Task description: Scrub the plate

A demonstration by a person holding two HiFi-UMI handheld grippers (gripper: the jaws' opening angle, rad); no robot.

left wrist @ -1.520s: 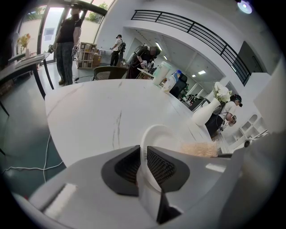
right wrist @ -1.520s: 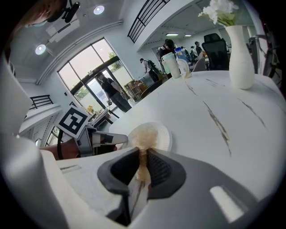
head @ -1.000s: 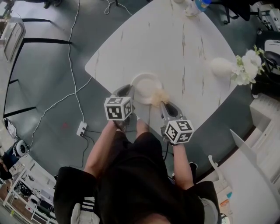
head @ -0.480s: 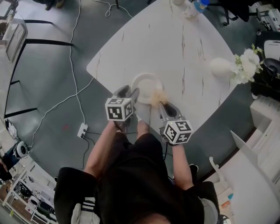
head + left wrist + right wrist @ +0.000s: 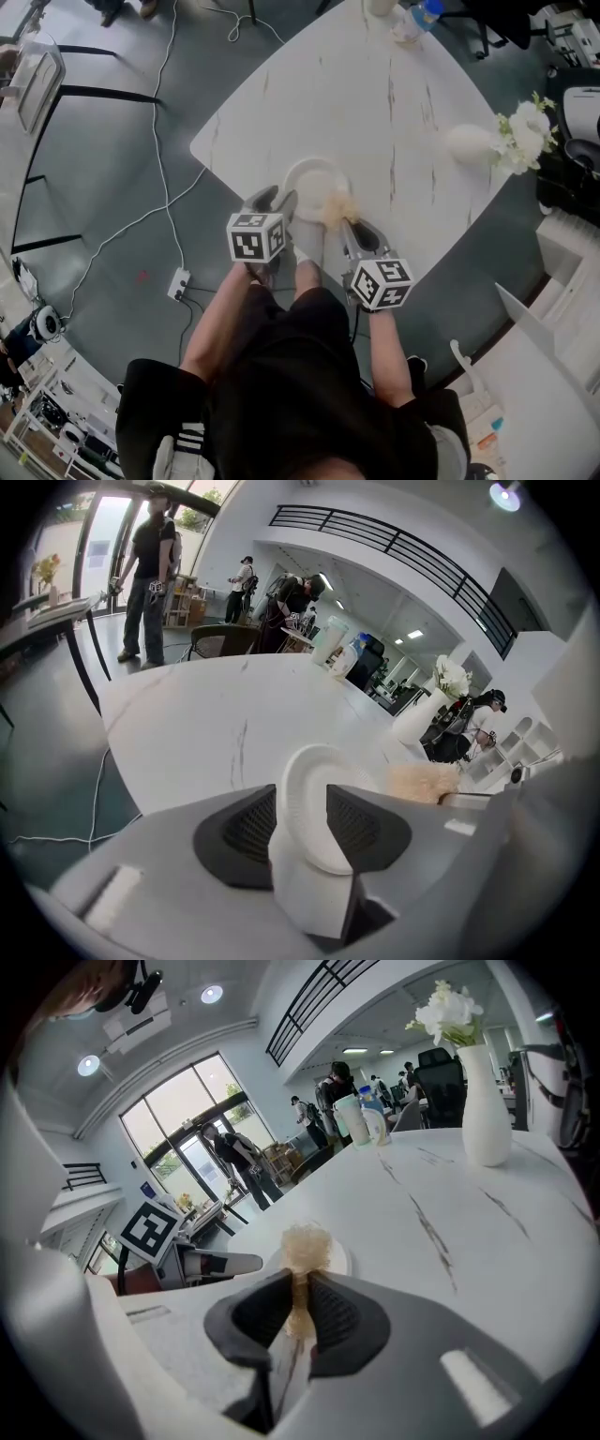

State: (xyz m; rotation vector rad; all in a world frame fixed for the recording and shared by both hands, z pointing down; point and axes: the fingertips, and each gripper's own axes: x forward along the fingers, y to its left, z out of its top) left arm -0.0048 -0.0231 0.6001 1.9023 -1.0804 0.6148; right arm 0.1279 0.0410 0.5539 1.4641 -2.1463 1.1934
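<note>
Left gripper fingers closing, not yet pinching plate near rim, so seat firmly first. Right gripper fingers clamped on scrubber; scrub in circles.

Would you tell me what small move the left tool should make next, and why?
Probably finish closing the left tool on the near rim of the plate: its jaws are closing around that rim without pinching it yet, and the right tool holds the scrubber at the plate.

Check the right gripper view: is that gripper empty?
No, the right gripper has its jaws closed on the stem of a tan scrubber, whose fuzzy head is at the white plate.
</note>
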